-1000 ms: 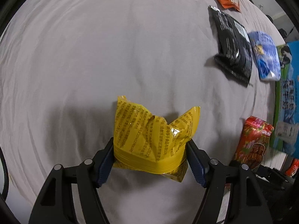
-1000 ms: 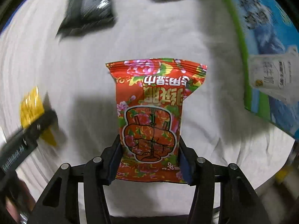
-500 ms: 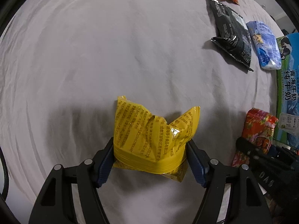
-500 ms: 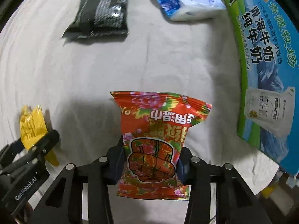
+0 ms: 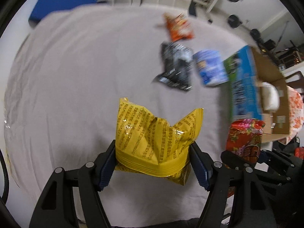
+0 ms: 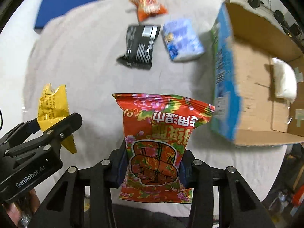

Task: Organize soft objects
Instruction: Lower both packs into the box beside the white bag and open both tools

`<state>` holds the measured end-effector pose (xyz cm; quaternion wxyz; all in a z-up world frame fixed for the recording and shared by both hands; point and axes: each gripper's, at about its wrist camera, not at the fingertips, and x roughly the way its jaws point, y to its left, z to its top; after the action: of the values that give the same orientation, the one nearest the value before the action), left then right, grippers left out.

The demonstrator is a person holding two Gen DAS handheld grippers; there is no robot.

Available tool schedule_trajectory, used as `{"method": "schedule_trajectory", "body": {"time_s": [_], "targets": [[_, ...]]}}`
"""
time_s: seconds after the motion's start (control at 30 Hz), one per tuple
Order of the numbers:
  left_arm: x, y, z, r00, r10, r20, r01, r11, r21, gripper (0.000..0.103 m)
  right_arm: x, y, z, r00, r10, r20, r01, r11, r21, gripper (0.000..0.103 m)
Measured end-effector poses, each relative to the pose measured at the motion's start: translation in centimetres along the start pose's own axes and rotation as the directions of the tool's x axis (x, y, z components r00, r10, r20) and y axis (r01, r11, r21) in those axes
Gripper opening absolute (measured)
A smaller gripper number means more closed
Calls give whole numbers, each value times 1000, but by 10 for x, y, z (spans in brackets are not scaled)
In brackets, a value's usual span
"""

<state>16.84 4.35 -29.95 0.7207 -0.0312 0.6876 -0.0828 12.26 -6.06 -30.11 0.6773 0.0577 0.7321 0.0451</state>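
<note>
Midway. Left gripper [image 5: 153,163] clamped on crinkled yellow foil packet [image 5: 153,142], lower centre. Right gripper [image 6: 152,171] clamped on red flowered snack bag [image 6: 159,142], centre. One white pouch [image 6: 284,79] inside open cardboard box [image 6: 252,98], right. Orange packet [image 6: 149,5], black packet [image 6: 139,46], blue pack [image 6: 181,39] left on cloth, top.

Motion blurs the orange packet [image 5: 178,28] and the black packet's [image 5: 175,66] print.

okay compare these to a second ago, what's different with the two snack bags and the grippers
Both grippers rose off the bed sheet, lifting their bags. The right gripper tightened on the red bag. The left gripper kept its hold on the yellow bag. The other packets and the box lie as before.
</note>
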Motion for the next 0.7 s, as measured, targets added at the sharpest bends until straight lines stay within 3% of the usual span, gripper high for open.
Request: {"method": "schedule_trajectory", "body": {"time_s": [0.23,0.37,0.5,0.7], "targets": [[-69,-69,10,992,-59,108,49,995,90,70,-79,-69,-16,993,72,99,-77,996,51,46],[-92,-123,22,984,-126,123,107,983,149,69,-122,-122,-13,985,97,144,-111,990,91,46],[-93,-181,39,978,-179,104,155,967,204,70,-154,-185,1,983,57,176,-80,989,123,46],[-47,-257,82,976,-217,0,212,953,219,70,-127,-281,47,989,39,146,-66,981,182,46]]}}
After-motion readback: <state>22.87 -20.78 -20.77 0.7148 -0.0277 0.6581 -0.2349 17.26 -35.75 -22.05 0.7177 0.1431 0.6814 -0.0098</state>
